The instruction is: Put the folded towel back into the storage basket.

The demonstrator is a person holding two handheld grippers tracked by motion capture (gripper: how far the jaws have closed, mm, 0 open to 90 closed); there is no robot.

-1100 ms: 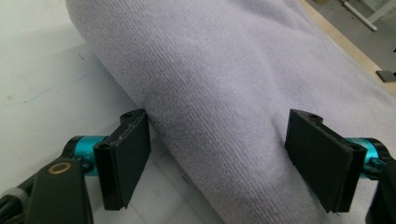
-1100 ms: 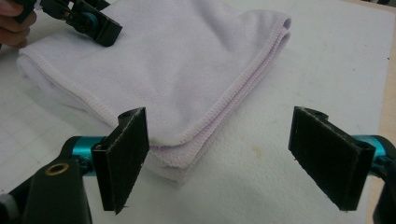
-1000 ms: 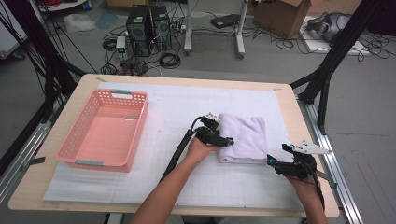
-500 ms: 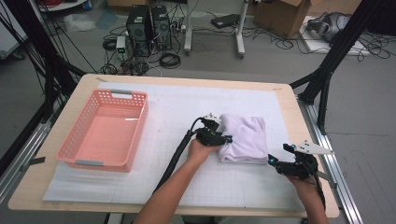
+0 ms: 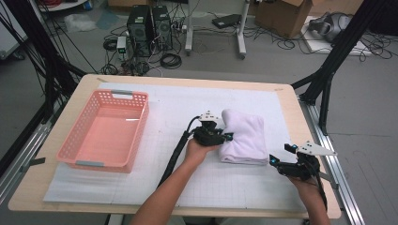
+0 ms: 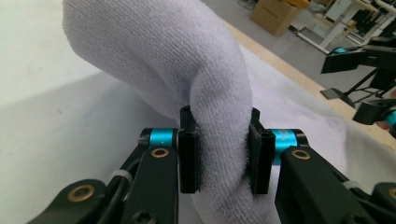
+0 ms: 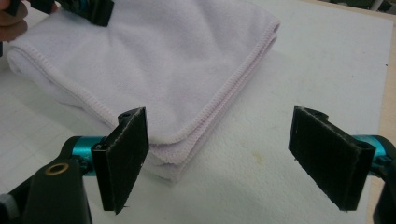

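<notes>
The towel point(image 5: 244, 136) is white with a faint lilac tint, soft and looped, folded into a thick rectangle with a stitched hem along its edges. It lies on the right half of the tabletop point(image 5: 286, 101), between the two grippers. The left gripper point(image 5: 224, 137) is clamped on a fold at the towel's left edge; in the left gripper view the cloth point(image 6: 219, 116) bulges up between the pressing pads into a rounded hump. The right gripper point(image 5: 278, 158) rests near the towel's lower right corner with its jaws spread wide, nothing between them, and the folded corner point(image 7: 182, 154) lies just ahead of them.

Compared with a second ago, the left gripper's jaws have just been closing on the towel's edge, and that edge is now pinched and raised a little where it lay flat before. The right gripper has kept its place.

A white gridded mat point(image 5: 159, 108) covers the pale wooden tabletop. A pink plastic basket point(image 5: 75, 140) sits on its left side, well apart from the towel. Beyond the tabletop the grey floor point(image 5: 281, 61) carries computer towers point(image 5: 150, 23), tangled cables point(image 5: 171, 58) and cardboard boxes point(image 5: 281, 14).
</notes>
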